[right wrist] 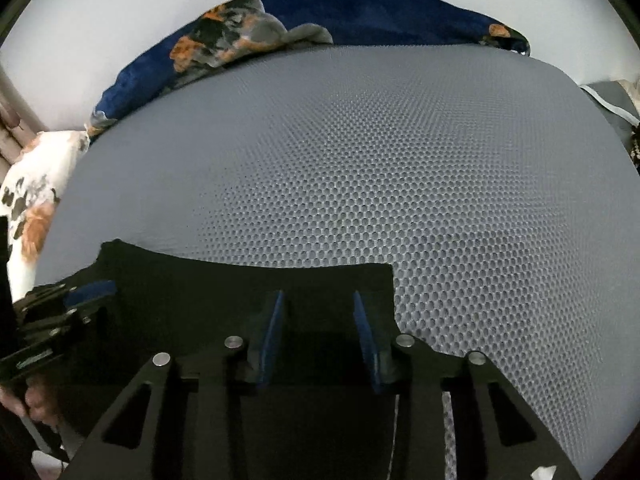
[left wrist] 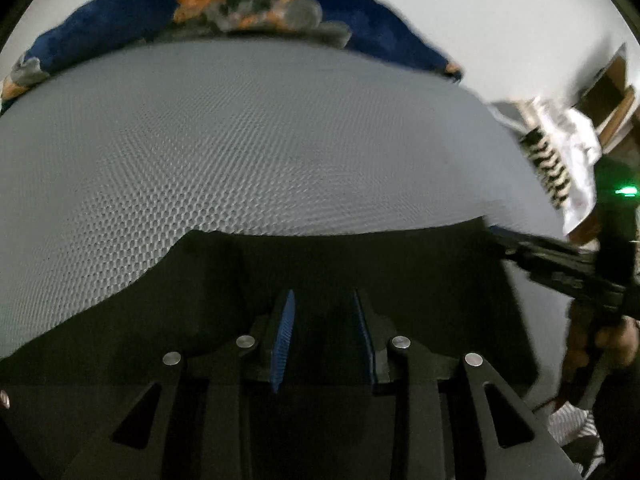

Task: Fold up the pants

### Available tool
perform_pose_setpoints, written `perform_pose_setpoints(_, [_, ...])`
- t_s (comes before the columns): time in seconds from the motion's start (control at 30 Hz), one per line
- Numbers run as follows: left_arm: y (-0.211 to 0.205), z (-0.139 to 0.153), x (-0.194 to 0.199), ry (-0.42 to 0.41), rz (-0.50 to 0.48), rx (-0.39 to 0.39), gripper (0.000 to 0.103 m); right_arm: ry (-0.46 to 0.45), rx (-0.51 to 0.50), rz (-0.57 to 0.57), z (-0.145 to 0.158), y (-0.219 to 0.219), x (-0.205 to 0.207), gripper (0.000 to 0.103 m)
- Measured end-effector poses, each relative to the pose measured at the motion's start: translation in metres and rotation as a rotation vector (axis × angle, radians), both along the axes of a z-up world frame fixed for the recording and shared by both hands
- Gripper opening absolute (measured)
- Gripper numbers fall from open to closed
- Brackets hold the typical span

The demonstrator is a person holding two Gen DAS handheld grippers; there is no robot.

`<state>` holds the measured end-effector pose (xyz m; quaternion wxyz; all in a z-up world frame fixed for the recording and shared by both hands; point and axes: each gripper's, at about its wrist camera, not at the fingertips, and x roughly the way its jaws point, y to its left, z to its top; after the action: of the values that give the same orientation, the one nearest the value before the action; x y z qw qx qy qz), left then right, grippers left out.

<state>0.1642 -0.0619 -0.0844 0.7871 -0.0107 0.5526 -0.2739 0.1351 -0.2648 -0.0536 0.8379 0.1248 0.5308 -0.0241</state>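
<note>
The grey mesh mattress lies open and bare ahead of both tongs, beyond the black pants. A blue flowered blanket is heaped along its far edge. Striped and white clothes crowd one side, a flowered pillow the other.

Black pants are seen at six o'clock on a grey honeycomb-patterned mat. A navy blanket with orange and grey flowers is seen at twelve. Blue pads are shown on the fingers.
</note>
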Motion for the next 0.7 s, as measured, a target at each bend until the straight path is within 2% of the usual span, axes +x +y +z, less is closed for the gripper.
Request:
perform_pose_setpoints(0.07, [0.002, -0.003, 0.002, -0.006, -0.015, -0.030, 0.031, 0.006, -0.002, 0.003, -0.003, 0.000, 0.001, 0.033])
perform_pose_setpoints(0.3, [0.005, -0.002, -0.008, -0.030, -0.034, 0.000, 0.033, 0.004, -0.005, 0.002, -0.004, 0.002, 0.001, 0.033])
perform_pose_setpoints(0.4, [0.001, 0.003, -0.023, -0.033, -0.036, 0.030, 0.040, -0.004, -0.007, -0.001, -0.004, 0.003, 0.001, 0.034])
perform_pose_setpoints(0.5, [0.003, 0.004, -0.043, -0.046, -0.051, 0.077, 0.041, -0.013, 0.003, -0.016, -0.005, 0.003, -0.001, 0.036])
perform_pose_setpoints(0.7, [0.013, 0.004, -0.086, -0.080, -0.062, 0.090, 0.041, -0.026, -0.010, -0.005, 0.003, 0.010, -0.015, 0.037])
